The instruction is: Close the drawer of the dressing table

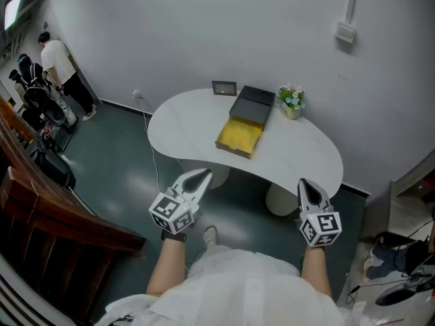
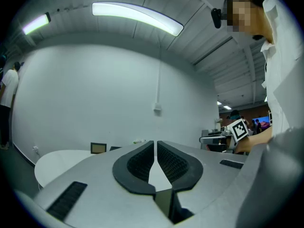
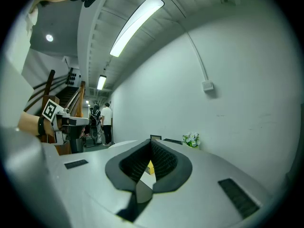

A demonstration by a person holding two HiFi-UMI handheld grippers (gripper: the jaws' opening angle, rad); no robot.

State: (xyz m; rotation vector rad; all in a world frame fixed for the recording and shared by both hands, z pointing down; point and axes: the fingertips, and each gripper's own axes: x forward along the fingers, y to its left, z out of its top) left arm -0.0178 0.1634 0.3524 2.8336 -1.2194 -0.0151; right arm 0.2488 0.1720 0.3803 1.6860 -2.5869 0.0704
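The left gripper (image 1: pixel 202 176) hangs before the white rounded table (image 1: pixel 178 124), its jaws pressed together on nothing. On the table, the yellow-lined drawer (image 1: pixel 239 136) stands pulled out of the dark grey box (image 1: pixel 253 104). The right gripper (image 1: pixel 304 185), near the table edge, has its jaws together too, empty.
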